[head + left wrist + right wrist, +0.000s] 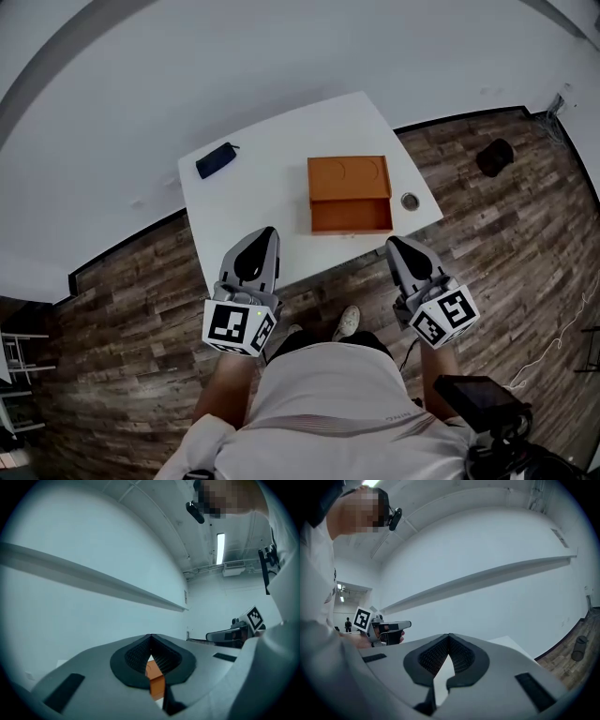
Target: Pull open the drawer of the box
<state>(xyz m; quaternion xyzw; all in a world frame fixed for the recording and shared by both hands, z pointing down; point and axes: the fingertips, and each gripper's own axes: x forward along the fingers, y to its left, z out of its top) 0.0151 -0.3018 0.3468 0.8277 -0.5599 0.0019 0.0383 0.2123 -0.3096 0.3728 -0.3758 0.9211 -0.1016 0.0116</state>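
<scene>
White short-sleeved shirt [328,389], faint grey lettering on its right side. Just ahead of the shirt, one pale shoe [348,322]. Flanking the shirt, left gripper [269,232] and right gripper [393,242]: smooth grey shells tapering to a point, black teardrop inlay on top, ribbed black pads [136,656] inside the tips. At the end of each nearest the shirt, a white cube [238,326] printed with black square markers.

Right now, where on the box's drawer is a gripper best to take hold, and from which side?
Probably the middle of the drawer front, approached from the near edge of the table: that face of the box points toward that edge, square to it. No handle can be made out from here.
</scene>
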